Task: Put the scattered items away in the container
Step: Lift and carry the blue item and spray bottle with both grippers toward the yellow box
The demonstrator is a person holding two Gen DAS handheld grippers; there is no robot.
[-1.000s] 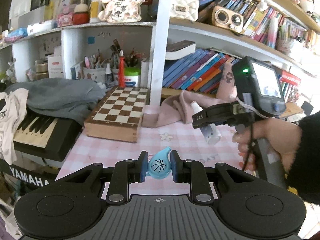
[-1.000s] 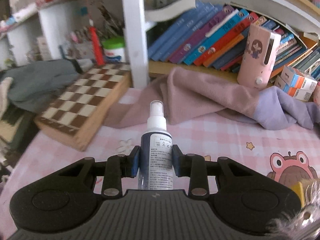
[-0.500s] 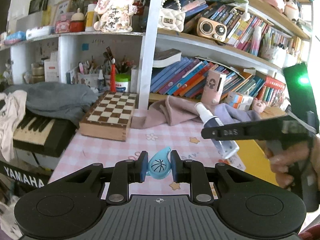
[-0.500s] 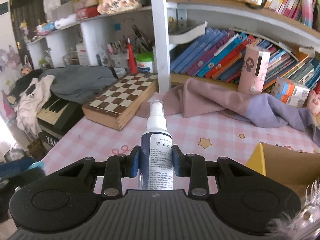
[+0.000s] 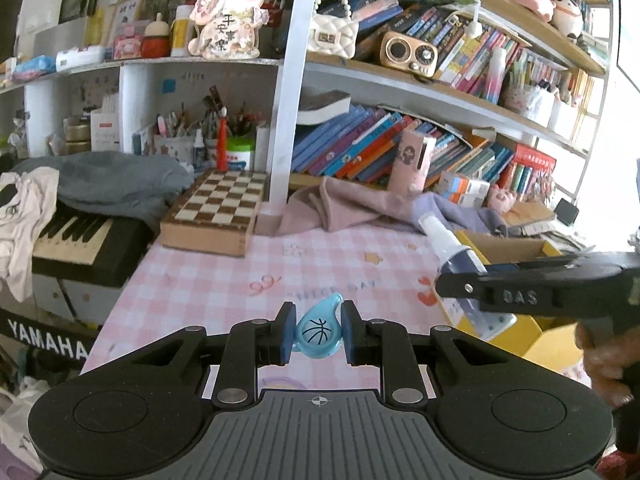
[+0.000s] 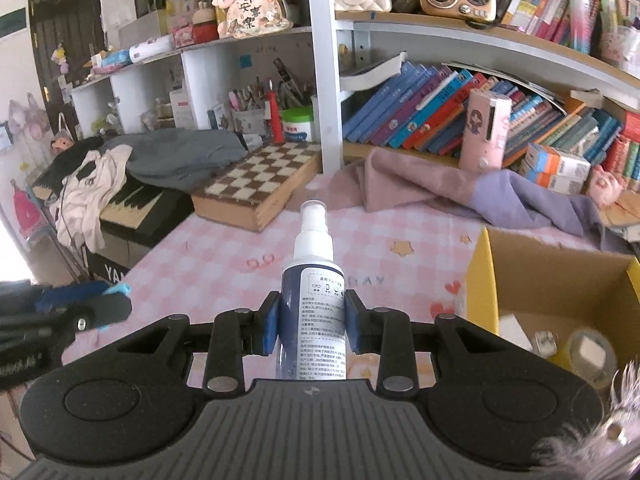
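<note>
Item one, I log a spray bottle point(image 6: 313, 312), light, slick, rigid plastic, pinched mid-body in my right claw point(image 6: 312, 322) just left of the open box point(image 6: 560, 280); item two, a small hard blue teardrop charm point(image 5: 319, 332) pinched in my left claw point(image 5: 318, 334).

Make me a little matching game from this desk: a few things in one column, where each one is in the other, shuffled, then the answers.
Things:
1. White-capped spray bottle with a dark blue body
2. Light blue teardrop-shaped charm with a basketball drawing
3. Wooden chessboard box
4. Pink and lilac cloth

Places:
A. Clamped in the left hand-held gripper
B. Crumpled on the pink checked tablecloth, in front of the books
C. Clamped in the right hand-held gripper, beside the yellow cardboard box
D. Lying flat by the white shelf post

Pairs: 1-C, 2-A, 3-D, 4-B
</note>
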